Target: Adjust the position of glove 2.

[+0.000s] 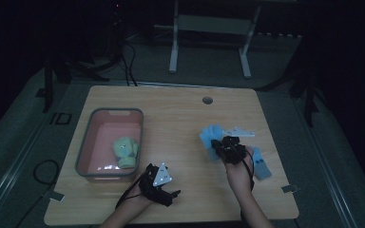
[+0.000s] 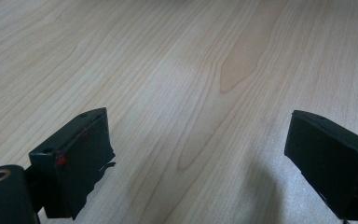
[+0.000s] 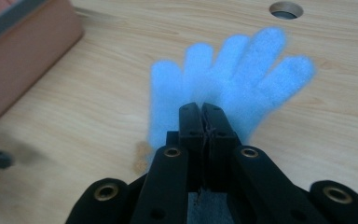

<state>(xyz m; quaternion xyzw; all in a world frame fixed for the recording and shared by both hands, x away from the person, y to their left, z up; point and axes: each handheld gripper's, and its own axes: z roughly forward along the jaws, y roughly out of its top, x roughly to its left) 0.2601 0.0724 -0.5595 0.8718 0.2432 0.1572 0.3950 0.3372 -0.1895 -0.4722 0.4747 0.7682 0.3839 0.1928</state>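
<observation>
Carrying the blue glove (image 3: 233,79) toward the pink bin (image 1: 109,142), most likely, with the right gripper (image 3: 200,109) pinching it at the cuff, fingers pressed together on the fabric. Hanging just above the surface (image 1: 180,114), right of centre. Worth keeping the pinch firm, lifting the dangling glove fingers clear of the bin's wall, and releasing only once above the yellow-green glove (image 1: 125,151) already lying inside.

Left gripper (image 1: 160,183) resting near the front edge beside the bin, fingers spread wide over bare wood (image 2: 191,93), holding nothing.

Showing the clamped seam on the glove: the right gripper view. Showing the bin's contents and another blue item (image 1: 261,166) beside the right hand: the high view.
</observation>
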